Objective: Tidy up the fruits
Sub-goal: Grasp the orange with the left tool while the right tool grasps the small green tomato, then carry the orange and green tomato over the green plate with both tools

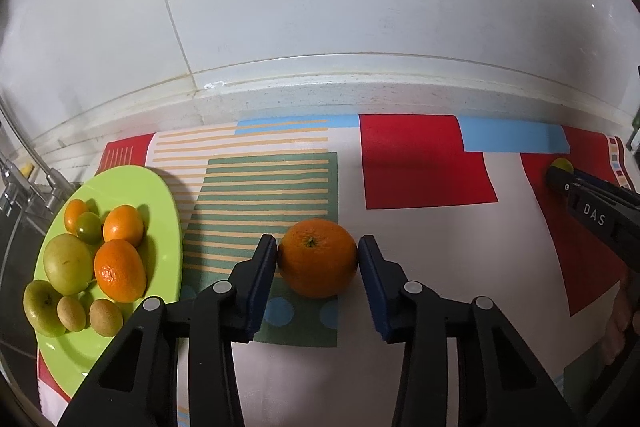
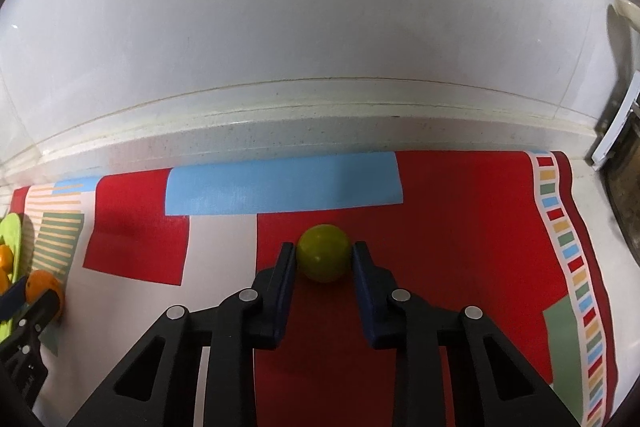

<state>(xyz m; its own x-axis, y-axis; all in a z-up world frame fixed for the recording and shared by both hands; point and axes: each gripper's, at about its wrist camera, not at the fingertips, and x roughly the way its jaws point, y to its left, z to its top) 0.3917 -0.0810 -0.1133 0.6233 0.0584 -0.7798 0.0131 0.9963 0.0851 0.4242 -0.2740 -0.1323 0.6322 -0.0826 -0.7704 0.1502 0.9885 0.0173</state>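
An orange [image 1: 317, 257] rests on the patterned mat between the fingers of my left gripper [image 1: 318, 255], whose pads touch both its sides. A lime-green plate [image 1: 160, 195] at the left holds several oranges and green and brownish fruits. In the right wrist view, my right gripper [image 2: 324, 254] is closed on a small green fruit [image 2: 324, 252] lying on a red patch of the mat. That fruit [image 1: 562, 163] and the right gripper also show at the far right of the left wrist view. The orange [image 2: 42, 281] and plate [image 2: 10, 227] appear at the right view's left edge.
The colourful mat [image 1: 424, 163] covers the counter in front of a white tiled wall with a raised ledge [image 1: 320, 83]. A faucet and sink [image 1: 24, 187] lie left of the plate. A dark appliance [image 2: 624, 187] stands right of the mat.
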